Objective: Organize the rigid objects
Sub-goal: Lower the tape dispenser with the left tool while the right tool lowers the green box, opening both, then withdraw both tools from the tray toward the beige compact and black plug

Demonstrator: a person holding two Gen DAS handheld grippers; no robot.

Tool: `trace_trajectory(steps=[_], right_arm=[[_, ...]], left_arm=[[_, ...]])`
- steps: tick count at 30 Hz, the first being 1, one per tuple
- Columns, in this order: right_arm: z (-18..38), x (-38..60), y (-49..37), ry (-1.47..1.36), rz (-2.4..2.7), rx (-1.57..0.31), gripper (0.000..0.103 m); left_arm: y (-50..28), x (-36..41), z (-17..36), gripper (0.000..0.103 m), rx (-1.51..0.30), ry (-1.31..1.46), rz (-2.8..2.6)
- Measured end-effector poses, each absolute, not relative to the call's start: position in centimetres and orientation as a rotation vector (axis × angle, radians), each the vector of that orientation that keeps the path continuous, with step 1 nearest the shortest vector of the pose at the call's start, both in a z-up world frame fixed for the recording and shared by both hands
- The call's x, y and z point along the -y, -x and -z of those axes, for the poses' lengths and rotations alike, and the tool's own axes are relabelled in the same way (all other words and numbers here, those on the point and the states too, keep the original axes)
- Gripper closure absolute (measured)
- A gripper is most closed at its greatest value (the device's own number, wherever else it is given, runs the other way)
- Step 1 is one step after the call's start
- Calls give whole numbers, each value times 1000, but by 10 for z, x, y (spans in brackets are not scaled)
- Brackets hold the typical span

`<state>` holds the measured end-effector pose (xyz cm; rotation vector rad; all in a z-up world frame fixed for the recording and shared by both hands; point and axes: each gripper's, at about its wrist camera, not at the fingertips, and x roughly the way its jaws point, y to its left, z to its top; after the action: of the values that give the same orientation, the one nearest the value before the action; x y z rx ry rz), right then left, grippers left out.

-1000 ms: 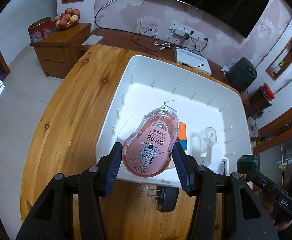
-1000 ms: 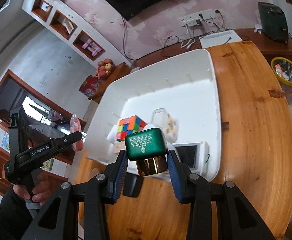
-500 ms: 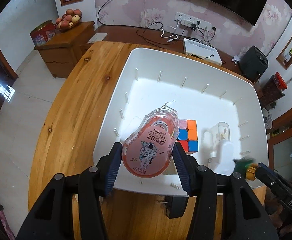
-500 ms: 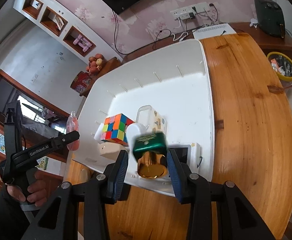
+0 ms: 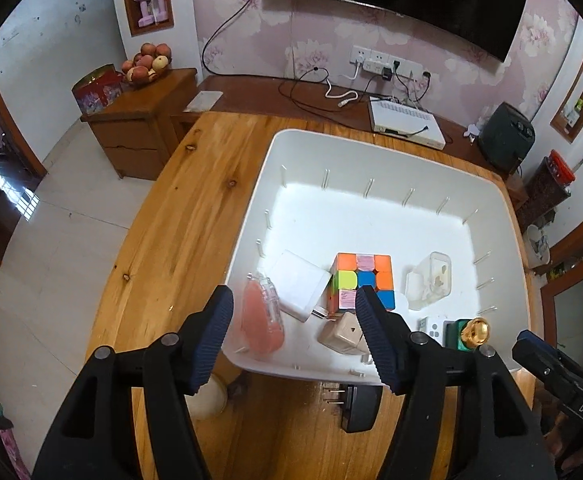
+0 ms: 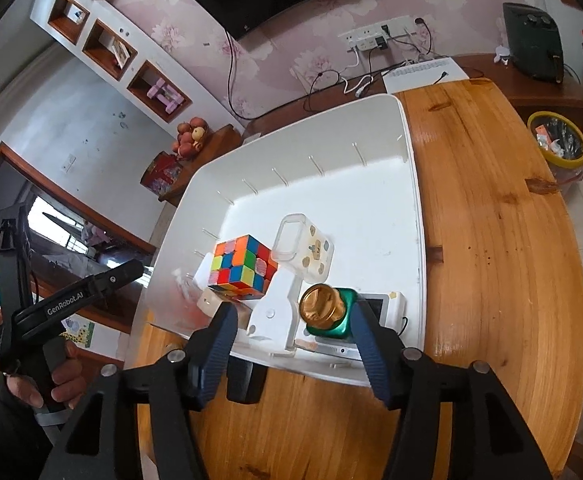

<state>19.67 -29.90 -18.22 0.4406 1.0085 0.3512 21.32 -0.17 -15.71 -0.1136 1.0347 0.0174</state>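
Observation:
A white bin (image 5: 371,152) (image 6: 407,184) stands on a wooden table (image 5: 195,216). My left gripper (image 5: 295,340) is open over its near rim; the pink correction tape (image 5: 261,320) lies in the bin just inside that rim. My right gripper (image 6: 293,344) is open; the green box with a gold cap (image 6: 327,312) (image 5: 469,334) lies tipped in the bin on a white device (image 6: 375,304). A colour cube (image 5: 361,280) (image 6: 241,266), a clear case (image 6: 305,250), a white block (image 5: 301,290) and a beige piece (image 5: 343,334) also sit inside.
A black plug adapter (image 5: 355,404) lies on the table in front of the bin. A white router (image 5: 405,122) sits behind the table. A yellow waste bin (image 6: 557,142) stands on the floor to the right. The other hand's gripper shows at left (image 6: 71,304).
Both grippers opened. The pink correction tape dropped from the left gripper into the bin, and the green box dropped from the right gripper and tipped over inside the bin.

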Motion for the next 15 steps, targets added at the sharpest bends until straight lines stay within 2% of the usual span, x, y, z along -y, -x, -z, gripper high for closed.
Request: trace_trajectory(steps=[9, 15], right_arm=[[166, 291, -181, -447, -349, -965, 22], [160, 278, -173, -438, -371, -950, 22]], left_arm=[[-193, -23, 139, 35, -1002, 125, -89], [-176, -42, 132, 34, -1005, 146, -136]])
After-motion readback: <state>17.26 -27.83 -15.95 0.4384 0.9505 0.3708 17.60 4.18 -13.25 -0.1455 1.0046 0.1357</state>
